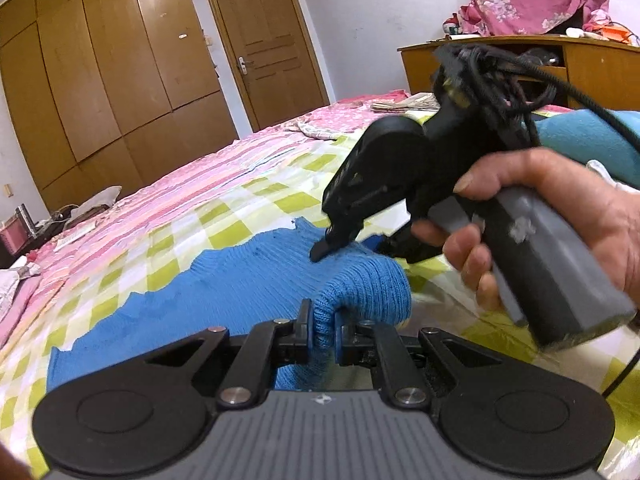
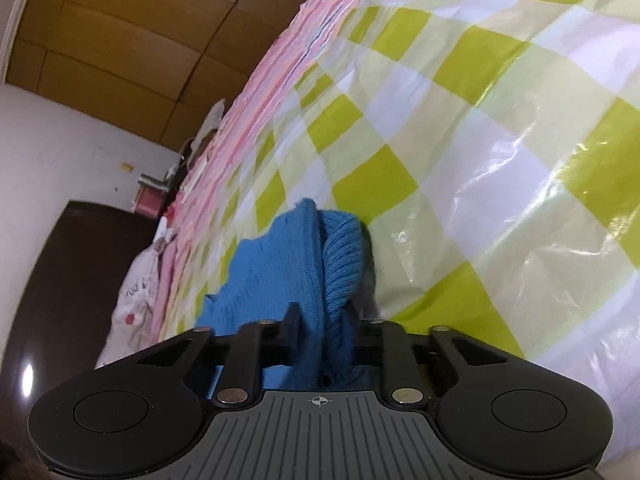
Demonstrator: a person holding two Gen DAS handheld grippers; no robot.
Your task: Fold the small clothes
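Fingers [image 1: 305,330] of both grippers pinch the blue knit garment [image 1: 224,292] between them.

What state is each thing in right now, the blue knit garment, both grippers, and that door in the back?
blue knit garment: partly folded, lying on the checked sheet, pinched at two spots.
left gripper: shut on a bunched fold of the garment.
right gripper: shut on the garment's ribbed edge.
door: closed.
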